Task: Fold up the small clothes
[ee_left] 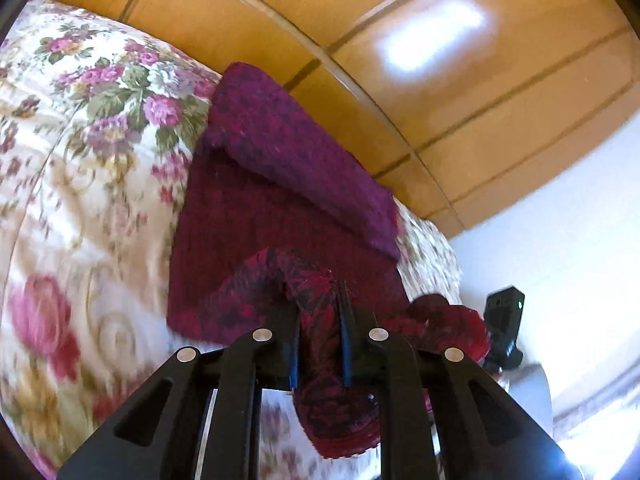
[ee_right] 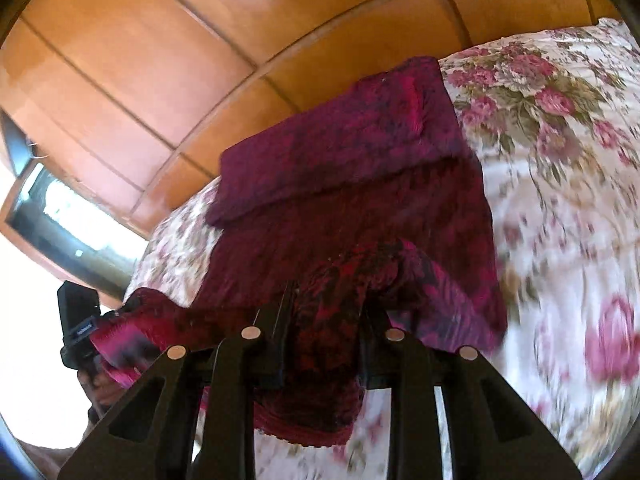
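Garment (ee_left: 248, 216) lies on the floral bed (ee_left: 80, 184), dark red knit, far end already folded over into a flap (ee_left: 296, 148) next to the wooden wardrobe (ee_left: 460, 92). Near hem is off the bed: each hand-held gripper has one corner of it.

Left hand-held gripper (ee_left: 320, 344): jaws narrow, clamped on bunched knit, with cloth hanging below the fingers. Right hand-held gripper (ee_right: 324, 344): same, jaws narrow with a thick wad of hem between them. In the left view the right one shows as a black block at the right edge; the right view shows the left one at its left edge. So the hem spans between them, slack in the middle.

Key relation: the garment's body runs straight ahead of both grippers, long axis pointing away toward the wardrobe, and the folded flap is at the far end. Both grippers look equally near it, so neither leads.

Judgement: the next fold means carrying the held hem forward along that axis, over the body, toward the flap. Both corners should travel level, or the edge will land skewed. Loose knit may sag between grips.
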